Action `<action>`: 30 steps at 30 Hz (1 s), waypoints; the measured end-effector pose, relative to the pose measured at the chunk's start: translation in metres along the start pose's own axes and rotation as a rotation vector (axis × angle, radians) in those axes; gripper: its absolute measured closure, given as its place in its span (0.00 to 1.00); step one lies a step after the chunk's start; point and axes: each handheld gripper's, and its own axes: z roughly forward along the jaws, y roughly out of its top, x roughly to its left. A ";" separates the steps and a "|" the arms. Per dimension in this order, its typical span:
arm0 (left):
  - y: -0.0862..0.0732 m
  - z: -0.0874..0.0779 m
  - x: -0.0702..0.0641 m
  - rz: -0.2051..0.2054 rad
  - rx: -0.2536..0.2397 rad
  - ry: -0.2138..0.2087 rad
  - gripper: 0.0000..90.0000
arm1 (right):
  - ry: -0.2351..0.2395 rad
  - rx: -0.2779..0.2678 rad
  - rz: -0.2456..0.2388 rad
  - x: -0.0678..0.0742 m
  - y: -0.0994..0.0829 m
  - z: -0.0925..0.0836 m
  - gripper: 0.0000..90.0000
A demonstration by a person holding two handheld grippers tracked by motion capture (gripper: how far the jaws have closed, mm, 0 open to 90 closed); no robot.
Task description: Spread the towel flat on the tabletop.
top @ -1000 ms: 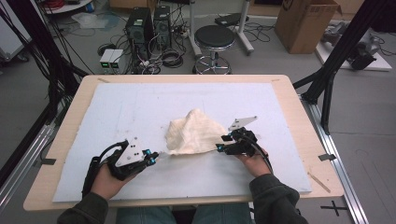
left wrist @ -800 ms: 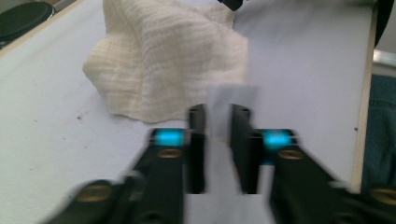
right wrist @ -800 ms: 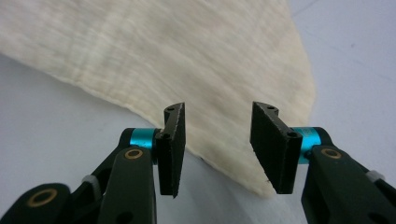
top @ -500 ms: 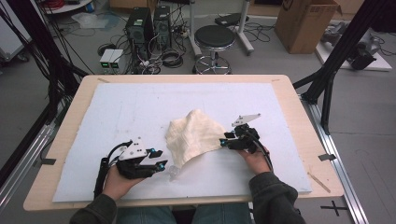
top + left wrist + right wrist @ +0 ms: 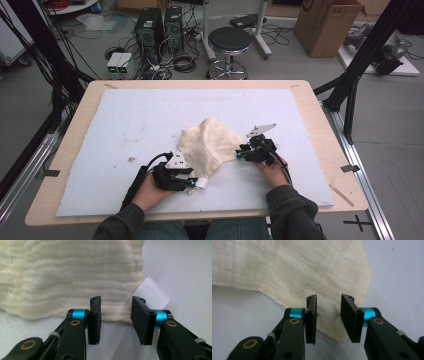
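A cream crinkled cloth (image 5: 210,145) lies bunched in the middle of the pale mat (image 5: 125,125). My left gripper (image 5: 192,184) is low at the cloth's near corner, beside a white tag (image 5: 201,183). In the left gripper view the cloth (image 5: 75,277) edge runs between the jaws of the left gripper (image 5: 116,300), and the tag (image 5: 152,293) lies just to their right. The jaws have just been closing, but the pads stand clear of the fabric. My right gripper (image 5: 239,154) is at the cloth's right corner. In its own view the right gripper (image 5: 329,298) straddles the cloth (image 5: 299,270) corner, its jaws also just closing with a gap left.
The mat covers most of a wooden table (image 5: 320,115). Beyond the far edge, on the floor, are a black stool (image 5: 229,40), computer towers (image 5: 155,25) with cables, and a cardboard box (image 5: 325,20). Black frame posts (image 5: 355,75) stand at both sides.
My left hand has moved right and down to the cloth's near corner, and its jaws went from shut to apart. The right hand has stayed at the right corner.
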 end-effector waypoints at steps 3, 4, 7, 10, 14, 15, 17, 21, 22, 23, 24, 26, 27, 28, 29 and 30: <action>0.001 0.002 -0.002 0.031 0.007 0.010 0.78 | 0.012 -0.001 0.002 0.000 0.000 0.000 0.82; 0.001 0.002 -0.002 0.032 0.009 0.012 0.81 | 0.020 -0.003 0.000 0.000 0.000 0.000 0.86; 0.003 0.004 -0.002 0.040 0.010 0.019 0.88 | 0.040 -0.007 0.008 -0.001 -0.001 0.001 0.91; 0.004 0.005 -0.001 0.036 0.016 0.020 0.96 | 0.073 -0.016 0.028 -0.003 -0.002 0.001 0.97; 0.004 0.001 0.002 0.038 0.011 0.031 0.97 | 0.097 -0.013 0.041 -0.004 -0.002 -0.001 0.98; 0.004 -0.001 0.003 0.035 0.003 0.042 0.97 | 0.097 -0.013 0.041 -0.004 -0.002 -0.001 0.98; 0.003 -0.010 0.006 0.020 -0.018 0.054 0.97 | 0.108 -0.018 0.035 -0.003 -0.003 -0.005 0.98; 0.002 -0.035 0.013 0.022 -0.047 0.086 0.97 | 0.122 -0.035 -0.004 0.007 -0.001 -0.020 0.98; 0.002 -0.041 0.014 0.025 -0.060 0.092 0.97 | 0.126 -0.040 -0.010 0.009 -0.001 -0.023 0.98; 0.002 -0.048 0.015 0.023 -0.074 0.099 0.97 | 0.131 -0.044 -0.022 0.012 -0.001 -0.026 0.98; 0.001 -0.054 0.015 0.026 -0.079 0.106 0.97 | 0.132 -0.043 -0.031 0.015 0.000 -0.029 0.98; -0.001 -0.066 0.016 0.037 -0.090 0.123 0.97 | 0.137 -0.049 -0.051 0.024 -0.001 -0.036 0.98; -0.003 -0.071 0.015 0.034 -0.102 0.131 0.97 | 0.137 -0.049 -0.051 0.024 -0.001 -0.036 0.98; -0.005 -0.077 0.015 0.035 -0.108 0.138 0.97 | 0.137 -0.049 -0.081 0.033 -0.003 -0.045 0.98; -0.007 -0.081 0.014 0.036 -0.112 0.144 0.97 | 0.137 -0.049 -0.081 0.033 -0.003 -0.045 0.98; -0.009 -0.085 0.014 0.035 -0.113 0.151 0.97 | 0.135 -0.051 -0.091 0.037 -0.005 -0.049 0.98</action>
